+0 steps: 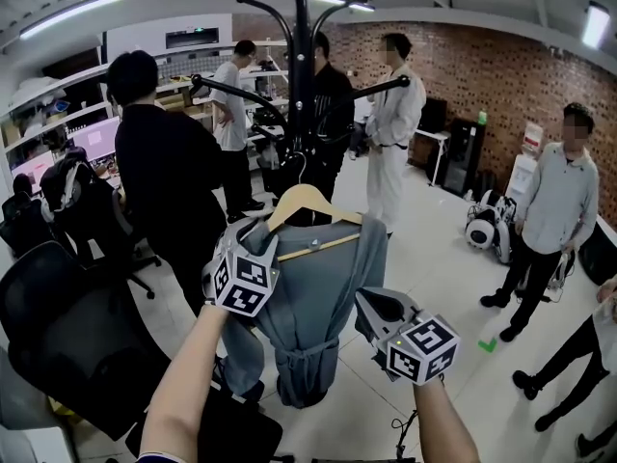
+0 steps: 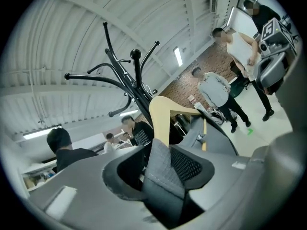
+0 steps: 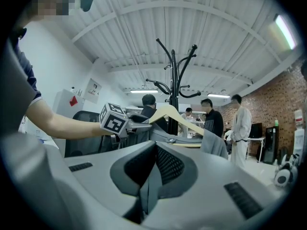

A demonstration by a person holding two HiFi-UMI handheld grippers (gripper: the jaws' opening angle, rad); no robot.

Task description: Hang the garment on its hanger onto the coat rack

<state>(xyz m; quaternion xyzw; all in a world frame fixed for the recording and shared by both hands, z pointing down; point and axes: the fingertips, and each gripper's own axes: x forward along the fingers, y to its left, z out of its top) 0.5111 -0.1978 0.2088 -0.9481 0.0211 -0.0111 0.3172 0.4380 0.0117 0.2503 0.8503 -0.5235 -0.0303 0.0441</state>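
Observation:
A grey garment hangs on a wooden hanger close in front of the black coat rack. The hanger's hook lies against the rack's pole; whether it rests on an arm I cannot tell. My left gripper is at the garment's left shoulder. In the left gripper view a fold of the grey garment stands between the jaws of the left gripper, leaning on one pad with a gap to the other. My right gripper is by the garment's lower right edge. In its own view the right gripper has its jaws together.
Several people stand around the rack: one in black close on the left, one in white behind, one in grey at the right. A black office chair stands at my left. A white machine sits on the floor.

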